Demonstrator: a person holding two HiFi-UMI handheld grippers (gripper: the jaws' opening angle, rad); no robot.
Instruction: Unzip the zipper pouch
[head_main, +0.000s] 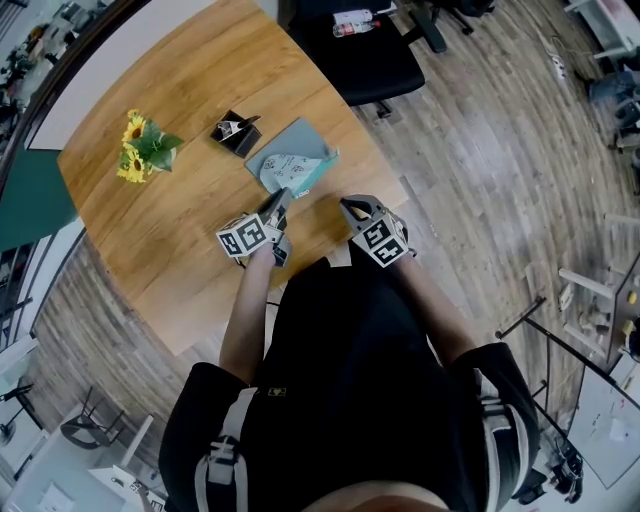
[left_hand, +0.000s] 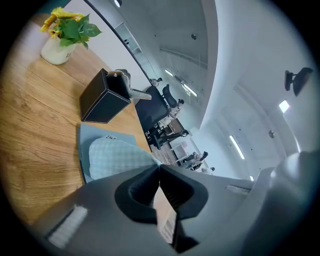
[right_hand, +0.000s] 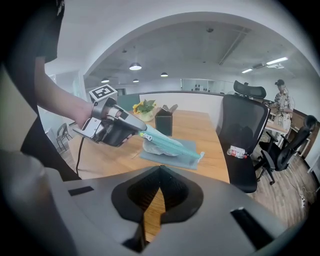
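The table ends just right of the grey mat, and past that edge a black office chair stands on the floor with a bottle on its seat. Bare wood lies open to the left and on the near side. The zipper pouch rests on the mat, its near end pinched in the left hand-held gripper, whose jaws are pressed together on it. The right hand-held gripper hovers just right of it over the near table edge, jaws pressed together with nothing between them. Farther left, a black box holds something pale that is too small to identify, and a pot holds yellow flowers. The right gripper view alone shows the pouch's teal zipper running closed along its raised top. The left gripper view shows its checked fabric.
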